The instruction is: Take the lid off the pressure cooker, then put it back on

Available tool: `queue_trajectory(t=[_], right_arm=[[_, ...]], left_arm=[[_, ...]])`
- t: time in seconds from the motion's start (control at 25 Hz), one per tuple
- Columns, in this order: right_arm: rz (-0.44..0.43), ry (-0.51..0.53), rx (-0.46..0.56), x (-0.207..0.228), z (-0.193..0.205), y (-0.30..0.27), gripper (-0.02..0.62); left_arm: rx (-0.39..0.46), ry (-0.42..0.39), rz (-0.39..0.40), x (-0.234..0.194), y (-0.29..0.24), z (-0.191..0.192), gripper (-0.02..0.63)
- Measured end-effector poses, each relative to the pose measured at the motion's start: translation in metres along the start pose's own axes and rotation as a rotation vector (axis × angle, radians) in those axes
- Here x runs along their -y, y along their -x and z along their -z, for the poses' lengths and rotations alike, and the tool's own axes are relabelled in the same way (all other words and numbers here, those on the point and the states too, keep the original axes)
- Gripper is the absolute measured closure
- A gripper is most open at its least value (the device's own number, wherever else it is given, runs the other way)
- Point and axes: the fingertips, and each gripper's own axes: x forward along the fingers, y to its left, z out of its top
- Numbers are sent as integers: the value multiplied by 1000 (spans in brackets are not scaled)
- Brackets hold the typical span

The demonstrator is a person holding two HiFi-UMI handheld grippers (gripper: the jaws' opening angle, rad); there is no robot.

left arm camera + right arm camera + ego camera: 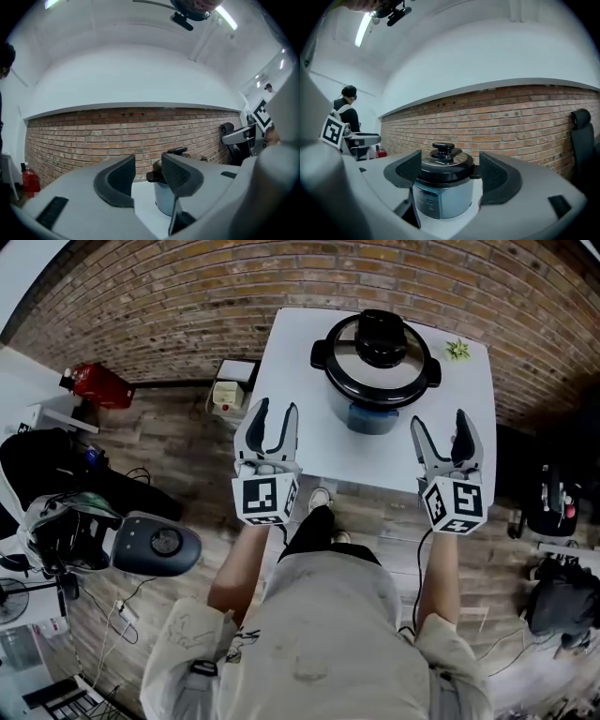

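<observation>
With your left hand-held gripper (275,409) and right hand-held gripper (439,420) open and empty, grip the stiff, likely heavy lid (412,367) by its black knob (381,337).

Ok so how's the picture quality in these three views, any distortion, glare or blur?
Head view: strong fisheye, the brick wall bows and the corners go dark, soft sheen on the pressure cooker lid. Left gripper view: same bowing, ceiling strip lights blown out at upper right. Right gripper view: the pressure cooker is fairly sharp, a ceiling tube light flares at upper left.
</observation>
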Motion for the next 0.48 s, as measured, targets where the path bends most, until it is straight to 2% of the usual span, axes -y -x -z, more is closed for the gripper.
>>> queue_trajectory(t=[0.16,0.48], right_arm=[[81,-36,10,9,26,27,201],[60,-32,-34,-2,53,41,201]], left_arm=[[9,-7,-16,10,22,12,417],[-6,-5,-20,19,39,32,417]])
